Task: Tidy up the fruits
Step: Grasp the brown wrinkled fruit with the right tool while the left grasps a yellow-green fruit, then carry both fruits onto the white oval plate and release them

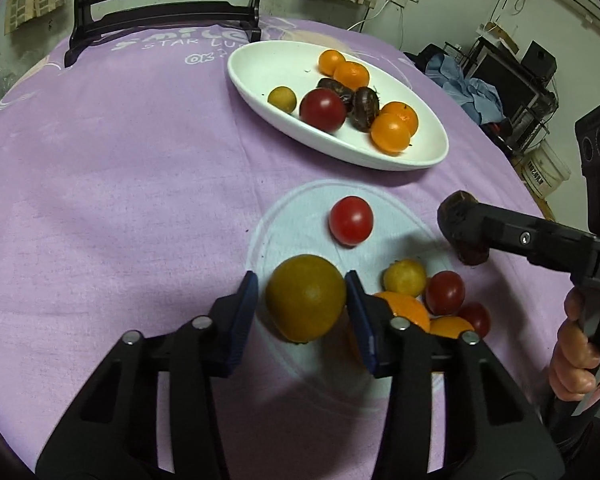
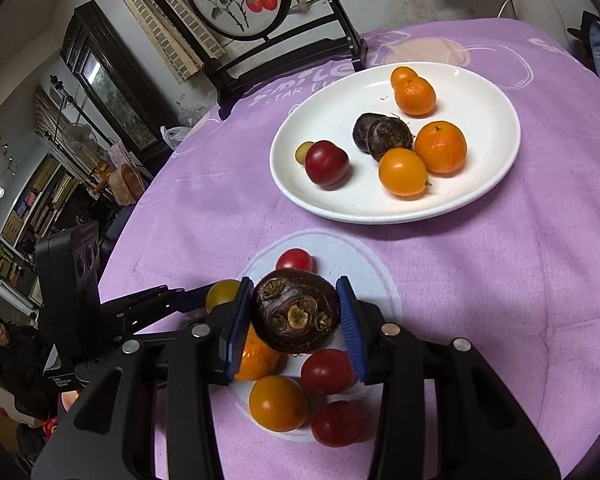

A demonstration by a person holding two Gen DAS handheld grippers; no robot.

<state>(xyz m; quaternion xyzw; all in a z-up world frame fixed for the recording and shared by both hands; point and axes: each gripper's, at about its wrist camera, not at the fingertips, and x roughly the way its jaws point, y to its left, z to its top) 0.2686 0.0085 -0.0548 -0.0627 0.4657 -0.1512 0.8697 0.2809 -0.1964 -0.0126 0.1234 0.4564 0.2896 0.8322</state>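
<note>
Holding a dark water chestnut (image 2: 296, 314) pinched between the blue pads of my right gripper (image 2: 296, 316), I have it lifted clear of the loose pile, presumably so it can travel to the white plate (image 2: 340, 208) where 2 similar dark ones (image 2: 382, 134) already sit. My left gripper (image 1: 302, 306) is spread wide around a yellow-green fruit (image 1: 306, 298): its right pad looks to be touching the skin while the left pad stands just apart, so I judge it is placed for a grip rather than gripping (whether the fruit rests on the cloth or is lifted I cannot tell). Nearer me than the plate, on the pale circle printed on the purple tablecloth (image 1: 120, 200), lie the unsorted fruits: a red tomato (image 1: 351, 220) closest to the plate, then a small yellow one (image 1: 404, 277), more red ones and oranges. My left view shows the right gripper from the side, chestnut poking out above and below its fingers; my right view alone shows the chestnut's ringed face and the plate's 4 orange fruits, a red tomato and a small green fruit laid out plainly.
</note>
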